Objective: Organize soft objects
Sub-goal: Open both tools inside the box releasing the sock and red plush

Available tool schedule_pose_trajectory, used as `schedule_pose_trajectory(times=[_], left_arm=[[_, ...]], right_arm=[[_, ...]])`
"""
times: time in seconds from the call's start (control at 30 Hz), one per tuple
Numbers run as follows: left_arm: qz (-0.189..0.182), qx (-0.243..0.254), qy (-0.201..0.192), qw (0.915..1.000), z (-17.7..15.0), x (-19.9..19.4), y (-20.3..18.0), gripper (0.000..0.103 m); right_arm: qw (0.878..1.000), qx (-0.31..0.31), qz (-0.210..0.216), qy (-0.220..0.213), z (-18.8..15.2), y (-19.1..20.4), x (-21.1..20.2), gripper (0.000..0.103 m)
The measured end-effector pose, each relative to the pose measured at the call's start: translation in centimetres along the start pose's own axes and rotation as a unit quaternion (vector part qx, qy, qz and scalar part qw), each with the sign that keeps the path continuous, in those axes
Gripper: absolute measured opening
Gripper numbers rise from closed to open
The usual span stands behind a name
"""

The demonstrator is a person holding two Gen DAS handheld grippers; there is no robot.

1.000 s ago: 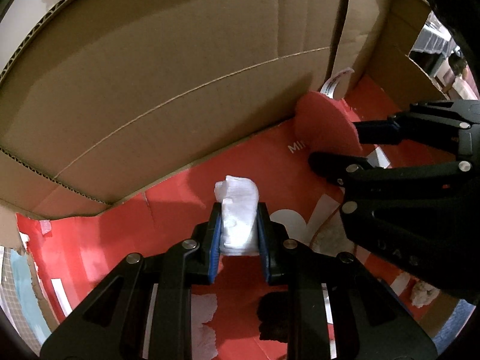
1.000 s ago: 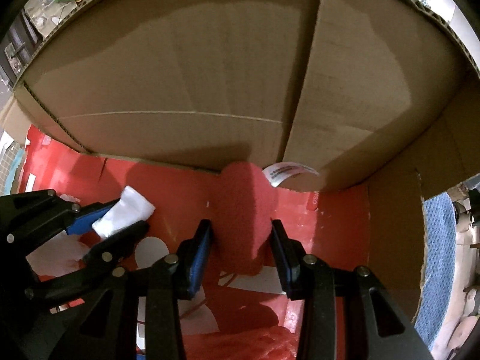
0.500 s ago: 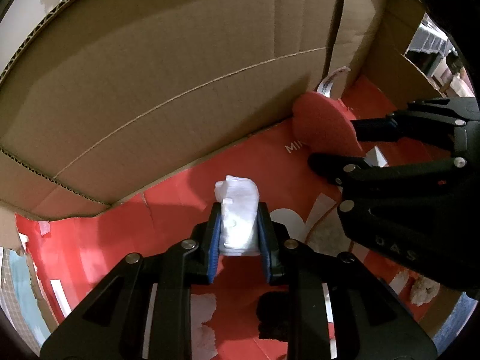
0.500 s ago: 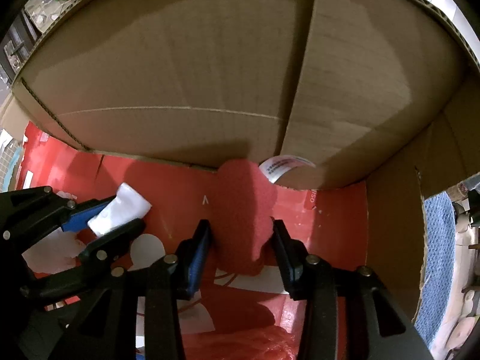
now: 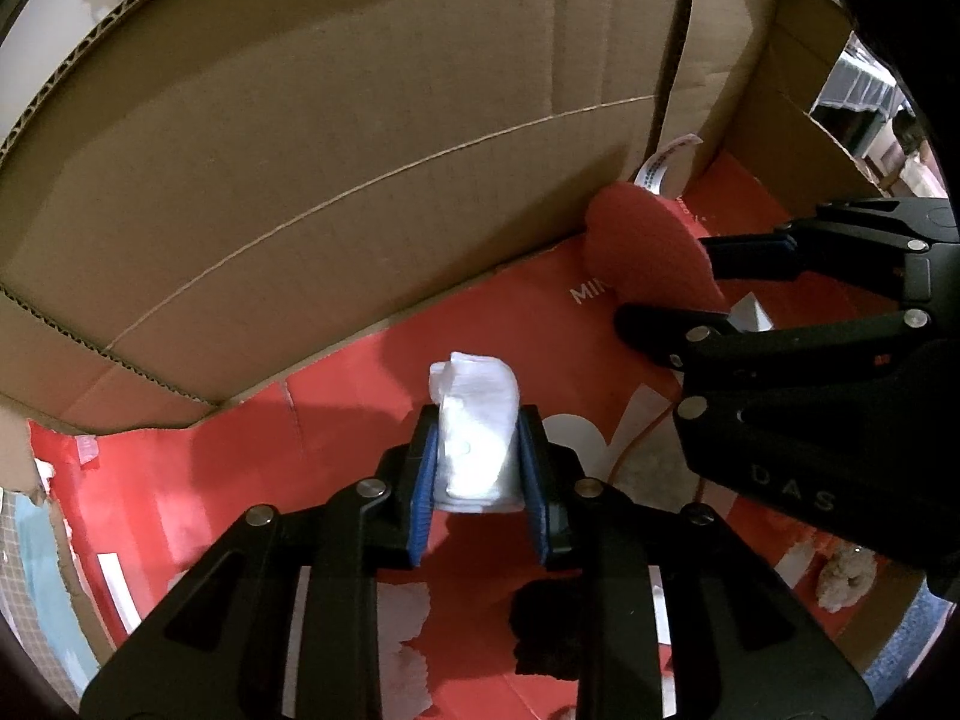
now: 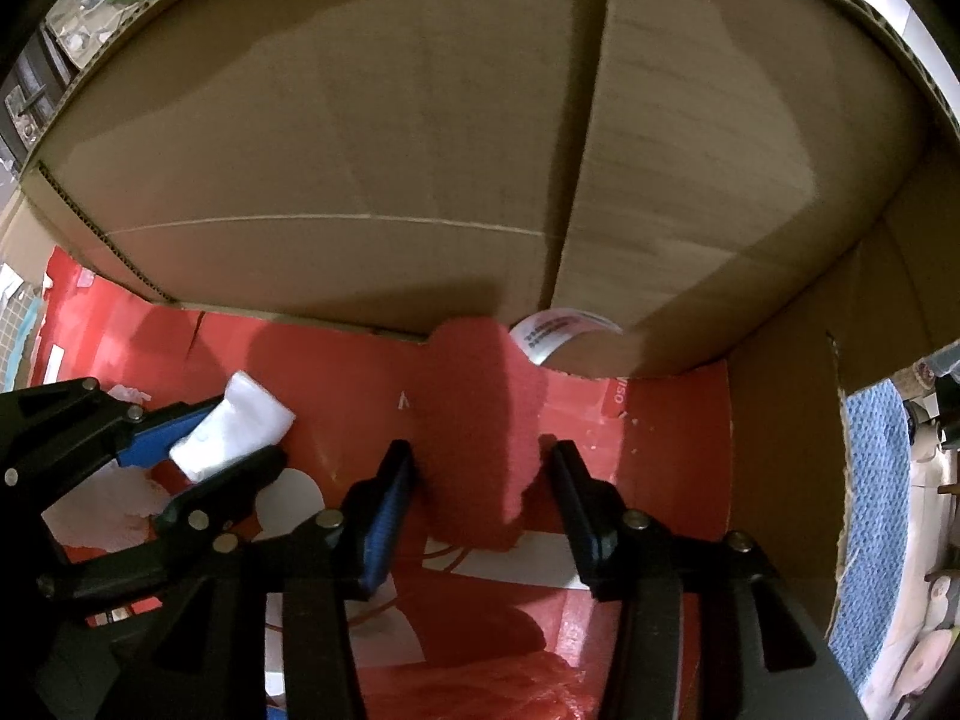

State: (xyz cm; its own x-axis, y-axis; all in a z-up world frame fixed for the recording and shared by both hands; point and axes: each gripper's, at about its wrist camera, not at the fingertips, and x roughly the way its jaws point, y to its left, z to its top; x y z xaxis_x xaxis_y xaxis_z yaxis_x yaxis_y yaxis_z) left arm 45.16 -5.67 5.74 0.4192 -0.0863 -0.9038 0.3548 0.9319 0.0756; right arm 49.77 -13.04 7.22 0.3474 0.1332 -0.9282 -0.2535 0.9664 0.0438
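Inside a cardboard box with a red printed floor, the left gripper stayed clamped on a folded white cloth, held above the floor. The right gripper had spread its fingers since half a second earlier; the red plush piece now stood loosely between them by the back wall, apparently released, likely placed.

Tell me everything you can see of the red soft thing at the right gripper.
The red soft thing is a flat, fuzzy, felt-like piece with a rounded top and an uneven outline. It stands roughly upright inside the cardboard box, over the red floor. A white printed tag loops from its top. The right gripper straddles its lower part; the jaws look slightly parted, with a gap at the right pad, so the grip is unclear.
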Motion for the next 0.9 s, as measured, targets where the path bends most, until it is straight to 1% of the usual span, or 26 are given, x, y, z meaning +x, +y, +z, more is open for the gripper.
schedule_pose_trajectory(times=[0.2,0.33,0.47,0.53,0.57,0.6,0.7,0.77,0.9], left_arm=[[-0.002,-0.005,0.001,1.0000,-0.1,-0.1,0.1,0.024],[-0.002,-0.007,0.000,1.0000,-0.2,-0.2,0.3,0.024],[-0.004,-0.009,-0.001,1.0000,-0.3,-0.1,0.4,0.026],[-0.005,-0.010,-0.002,0.9999,-0.3,-0.2,0.5,0.034],[-0.006,-0.012,-0.004,0.9999,-0.4,-0.3,0.6,0.051],[-0.005,-0.012,-0.013,0.9998,-0.4,-0.5,0.6,0.060],[0.005,-0.005,-0.022,0.9997,-0.5,-0.9,0.5,0.060],[-0.001,-0.011,-0.019,0.9998,-0.5,-1.0,0.7,0.060],[0.003,-0.014,-0.021,0.9997,-0.8,-1.3,0.8,0.060]], right_arm=[[1.000,0.000,0.000,-0.001,0.0,0.0,-0.1,0.053],[1.000,0.000,-0.001,-0.003,0.0,0.0,-0.2,0.058],[1.000,-0.001,-0.001,-0.004,-0.2,0.0,-0.2,0.059],[1.000,-0.002,-0.003,-0.004,-0.3,0.0,-0.2,0.059],[1.000,-0.002,-0.002,-0.004,-0.2,-0.1,-0.2,0.060],[1.000,-0.001,-0.002,-0.004,-0.2,0.0,-0.2,0.060],[1.000,0.000,-0.003,-0.007,-0.2,-0.1,-0.4,0.061],[1.000,0.002,-0.003,-0.009,-0.2,-0.2,-0.6,0.061],[1.000,0.003,-0.004,-0.013,-0.1,-0.5,-1.3,0.062]])
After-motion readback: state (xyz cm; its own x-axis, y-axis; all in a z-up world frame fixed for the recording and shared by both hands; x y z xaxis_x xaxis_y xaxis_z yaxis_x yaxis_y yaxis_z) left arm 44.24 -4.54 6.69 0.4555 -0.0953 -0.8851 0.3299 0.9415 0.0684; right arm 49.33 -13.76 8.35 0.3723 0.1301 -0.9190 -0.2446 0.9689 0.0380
